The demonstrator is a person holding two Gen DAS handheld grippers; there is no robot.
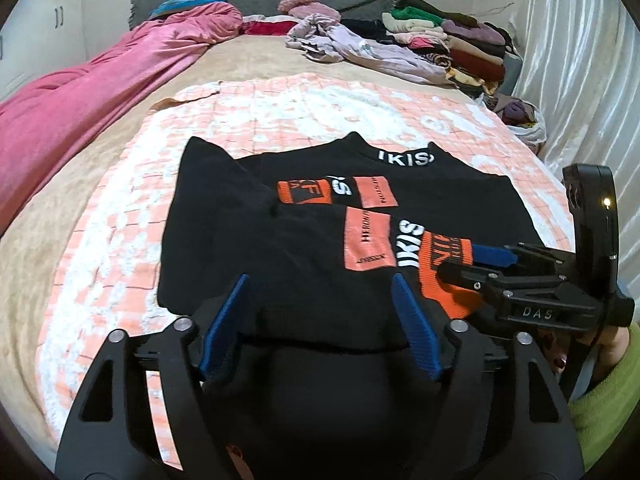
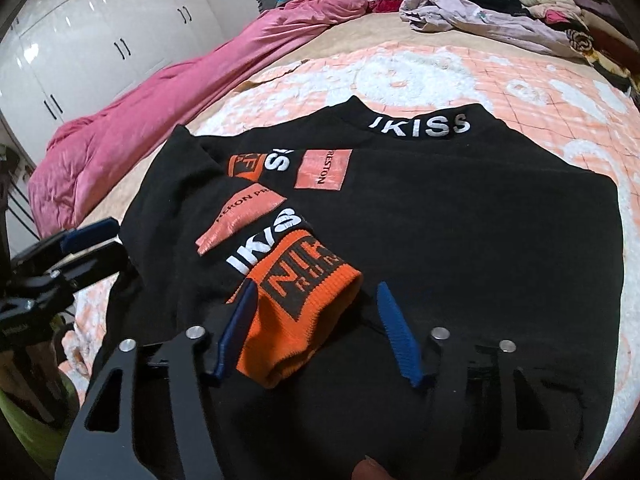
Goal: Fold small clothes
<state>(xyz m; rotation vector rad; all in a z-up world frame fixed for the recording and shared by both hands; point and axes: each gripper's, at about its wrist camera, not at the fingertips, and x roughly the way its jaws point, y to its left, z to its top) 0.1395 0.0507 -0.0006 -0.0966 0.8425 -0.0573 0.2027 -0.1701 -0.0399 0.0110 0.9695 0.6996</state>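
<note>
Black sweater (image 1: pixel 460 200) lies flat on the bed (image 1: pixel 60 216), lower centre in both views. Left hand-held gripper (image 1: pixel 320 320) tilts down over its near hem, blue pads (image 1: pixel 416 332) spread, nothing pinched. Right hand-held gripper (image 2: pixel 316 332) tilts down likewise, spread, the orange cuff (image 2: pixel 304 304) lying between its pads, not clamped. Green sleeve (image 1: pixel 604 408) at lower right. Clothes pile (image 1: pixel 448 44) upper right; pink blanket (image 1: pixel 92 92) upper left.

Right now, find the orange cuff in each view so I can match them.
Left wrist view: orange cuff low right of centre, at the right gripper.
Right wrist view: cuff low centre, between the right gripper's open jaws.
Shared landmark: white collar lettering.
</note>
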